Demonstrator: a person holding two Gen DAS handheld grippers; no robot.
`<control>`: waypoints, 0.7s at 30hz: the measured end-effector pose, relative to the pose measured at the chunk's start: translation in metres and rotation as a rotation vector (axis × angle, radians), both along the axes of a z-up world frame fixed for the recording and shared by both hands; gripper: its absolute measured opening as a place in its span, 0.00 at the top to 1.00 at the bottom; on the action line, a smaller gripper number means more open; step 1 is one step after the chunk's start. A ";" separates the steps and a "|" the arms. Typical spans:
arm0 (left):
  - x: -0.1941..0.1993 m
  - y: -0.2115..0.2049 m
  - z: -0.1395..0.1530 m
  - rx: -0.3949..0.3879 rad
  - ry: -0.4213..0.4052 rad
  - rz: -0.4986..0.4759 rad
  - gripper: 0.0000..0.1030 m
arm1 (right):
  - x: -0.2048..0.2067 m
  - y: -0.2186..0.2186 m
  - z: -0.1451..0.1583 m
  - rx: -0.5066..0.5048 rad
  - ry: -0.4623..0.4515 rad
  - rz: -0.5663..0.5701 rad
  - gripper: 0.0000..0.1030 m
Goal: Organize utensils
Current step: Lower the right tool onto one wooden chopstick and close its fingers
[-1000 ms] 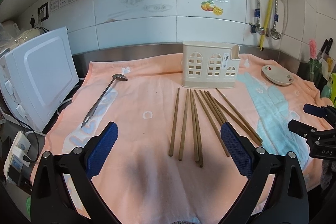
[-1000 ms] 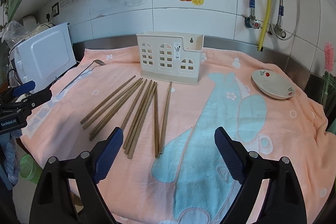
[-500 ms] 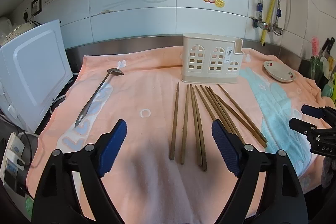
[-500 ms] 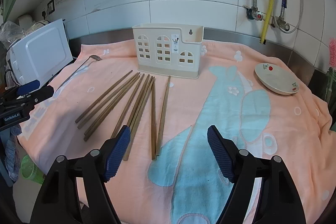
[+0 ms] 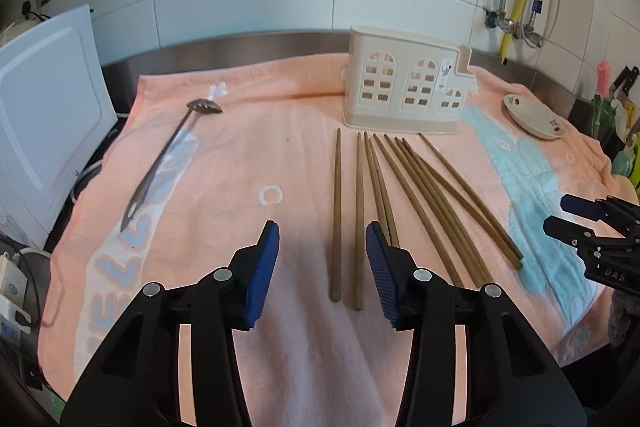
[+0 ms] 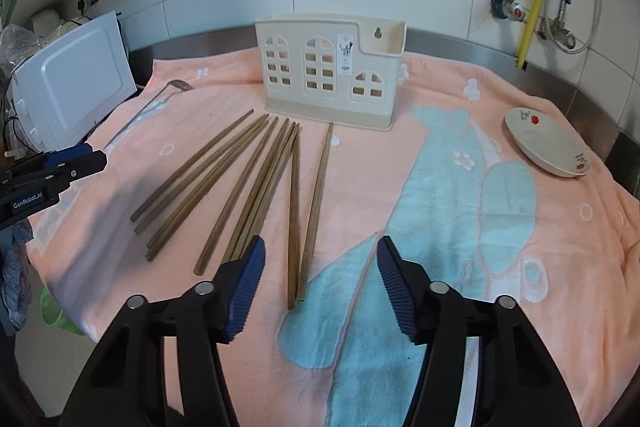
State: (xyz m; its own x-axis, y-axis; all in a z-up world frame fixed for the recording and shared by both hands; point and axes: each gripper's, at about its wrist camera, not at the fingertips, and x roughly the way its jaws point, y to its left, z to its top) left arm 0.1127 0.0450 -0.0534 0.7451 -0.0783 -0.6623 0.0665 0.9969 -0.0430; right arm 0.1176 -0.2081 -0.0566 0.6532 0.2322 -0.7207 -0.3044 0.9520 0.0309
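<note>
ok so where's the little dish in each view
Left wrist: dish at far right, on the towel, right of the holder.
Right wrist: dish at right of centre, again right of the holder.
Shared landmark: the cream holder with arched windows.

Brown wooden chopsticks [image 5: 404,195] lie flat in a loose fan on the peach towel, thin tips toward the cream utensil holder [image 5: 404,89] with arched window cut-outs, which stands upright just beyond them near the back wall. Well to their left a slotted metal spoon [image 5: 172,155] lies flat on the towel, its bowl at the far end.
</note>
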 end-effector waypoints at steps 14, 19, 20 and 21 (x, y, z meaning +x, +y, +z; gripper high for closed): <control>0.025 0.001 -0.029 -0.028 0.091 -0.034 0.66 | 0.043 0.013 -0.031 0.005 0.111 0.042 0.77; 0.035 -0.004 -0.038 -0.023 0.116 -0.056 0.72 | 0.052 0.021 -0.040 -0.009 0.131 0.053 0.85; 0.037 -0.004 -0.039 -0.024 0.121 -0.059 0.74 | 0.054 0.022 -0.043 -0.008 0.140 0.055 0.87; 0.040 -0.005 -0.040 -0.026 0.125 -0.063 0.77 | 0.055 0.023 -0.044 -0.012 0.143 0.056 0.88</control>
State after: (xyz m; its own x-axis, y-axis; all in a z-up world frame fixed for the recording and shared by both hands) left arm 0.1522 0.0402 -0.0935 0.6502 -0.1406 -0.7466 0.1210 0.9893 -0.0809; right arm 0.1722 -0.1852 -0.1008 0.5295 0.2564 -0.8086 -0.3503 0.9343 0.0668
